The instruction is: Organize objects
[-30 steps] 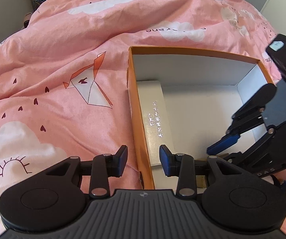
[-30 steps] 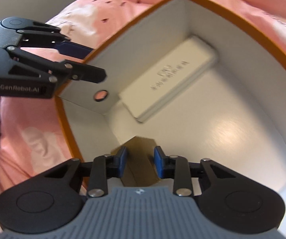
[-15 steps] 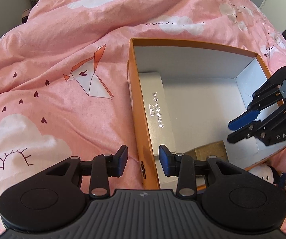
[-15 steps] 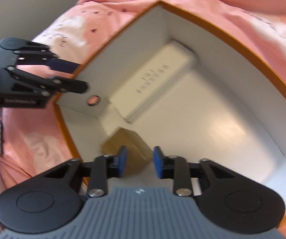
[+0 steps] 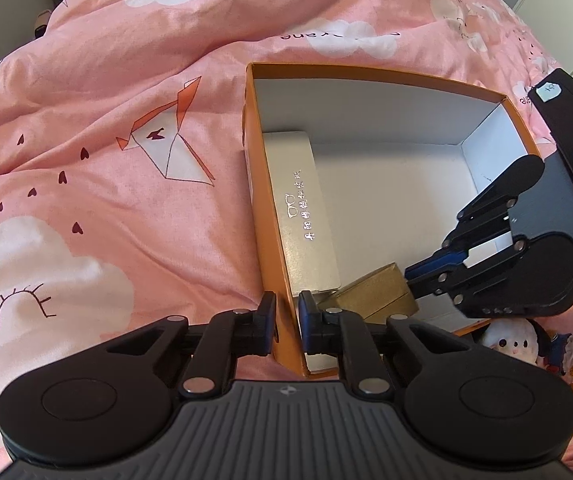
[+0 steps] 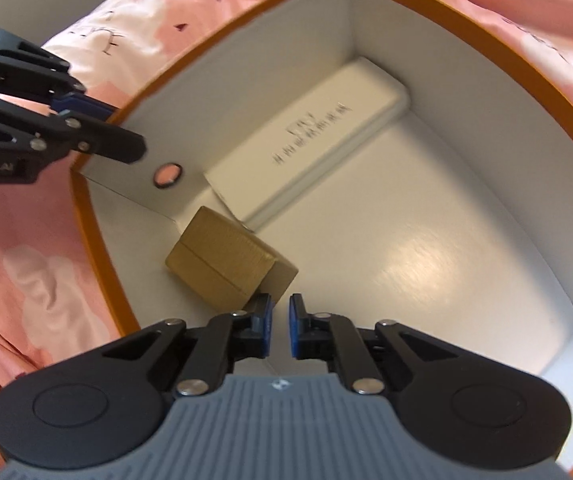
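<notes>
Below, on a bed's pink quilt [image 5: 86, 128], my left tongs [image 5: 286, 312] are clamped on the near left wall of the orange box [image 5: 270, 240], one pad outside and one inside. Within the box, a long white case [image 5: 302, 216] lies along that left wall, with a small gold box [image 6: 226, 256] at its near end by the corner. Farther right, my right tongs [image 6: 279, 330] hang over the white floor just beside the gold box, pinched nearly together and empty.
</notes>
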`<state>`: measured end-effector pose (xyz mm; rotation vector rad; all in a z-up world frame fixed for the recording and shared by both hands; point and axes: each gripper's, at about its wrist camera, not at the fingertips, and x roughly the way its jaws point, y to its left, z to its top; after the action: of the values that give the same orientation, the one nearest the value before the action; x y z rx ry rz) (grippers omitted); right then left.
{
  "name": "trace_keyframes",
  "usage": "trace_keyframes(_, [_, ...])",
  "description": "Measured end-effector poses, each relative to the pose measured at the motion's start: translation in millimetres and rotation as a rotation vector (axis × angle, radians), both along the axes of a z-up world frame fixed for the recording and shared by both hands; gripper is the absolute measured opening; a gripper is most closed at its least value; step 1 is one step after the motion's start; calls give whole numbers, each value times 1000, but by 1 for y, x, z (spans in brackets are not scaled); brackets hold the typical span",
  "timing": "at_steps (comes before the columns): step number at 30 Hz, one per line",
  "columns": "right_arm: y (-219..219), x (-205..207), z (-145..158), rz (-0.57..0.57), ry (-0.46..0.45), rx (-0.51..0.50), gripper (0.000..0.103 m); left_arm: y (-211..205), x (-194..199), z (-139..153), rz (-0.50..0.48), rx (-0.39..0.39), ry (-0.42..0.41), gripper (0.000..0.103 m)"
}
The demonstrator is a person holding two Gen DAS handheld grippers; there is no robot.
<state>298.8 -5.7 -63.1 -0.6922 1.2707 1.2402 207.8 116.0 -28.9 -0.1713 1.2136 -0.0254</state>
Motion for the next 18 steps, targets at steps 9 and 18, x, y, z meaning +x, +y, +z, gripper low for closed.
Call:
trace_keyframes(9, [23,-11,-4,11,69,52,3,3,-3,1,33,-16,-16,16])
trace_keyframes(18, [36,-15,-16,-7,71,8,3,-5,-20,18,146,27,-123,16])
